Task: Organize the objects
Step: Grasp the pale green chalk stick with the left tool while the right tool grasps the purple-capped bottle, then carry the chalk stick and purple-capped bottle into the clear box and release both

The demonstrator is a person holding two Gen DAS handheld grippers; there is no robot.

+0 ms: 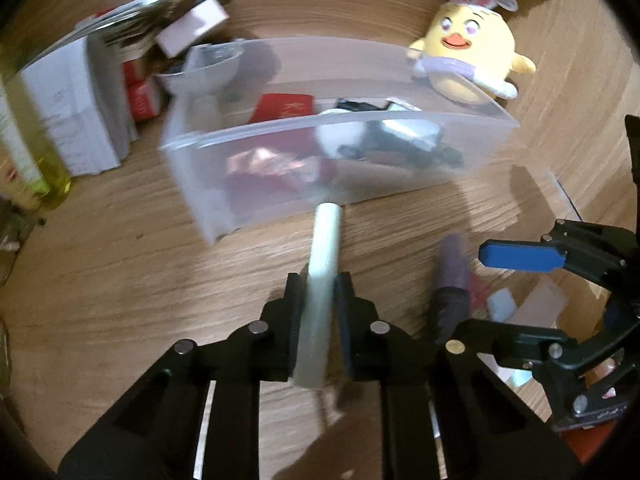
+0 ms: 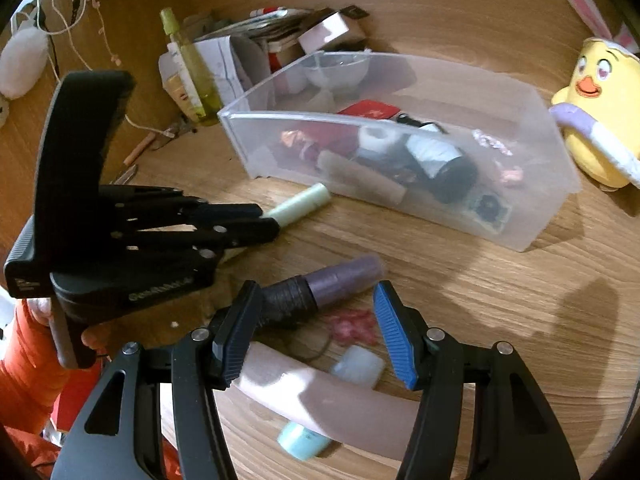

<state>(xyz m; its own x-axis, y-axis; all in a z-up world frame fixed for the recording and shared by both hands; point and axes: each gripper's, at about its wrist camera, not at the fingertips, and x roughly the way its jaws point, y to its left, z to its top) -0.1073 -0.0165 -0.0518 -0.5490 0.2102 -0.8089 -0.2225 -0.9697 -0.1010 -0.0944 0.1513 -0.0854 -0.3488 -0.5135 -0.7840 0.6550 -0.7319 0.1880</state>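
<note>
My left gripper [image 1: 319, 285] is shut on a pale green tube [image 1: 325, 240] that points toward the clear plastic bin [image 1: 188, 184]. In the right wrist view the same gripper [image 2: 269, 221] comes in from the left, and the pale green tube [image 2: 301, 203] sticks out toward the clear bin [image 2: 536, 220]. My right gripper [image 2: 317, 322] stands open over the wooden table. A purple tube with a black cap [image 2: 340, 280] lies just beyond its fingers, untouched. The bin holds a red booklet [image 2: 370, 112], rolls and several small items.
A yellow chick plush [image 1: 468, 50] sits behind the bin at the right. A white box [image 1: 68, 96], a yellow-green spray bottle [image 2: 192, 68] and stacked boxes crowd the back left. A pale pink tube [image 2: 320, 398], light blue pieces and a pink bit lie under my right gripper.
</note>
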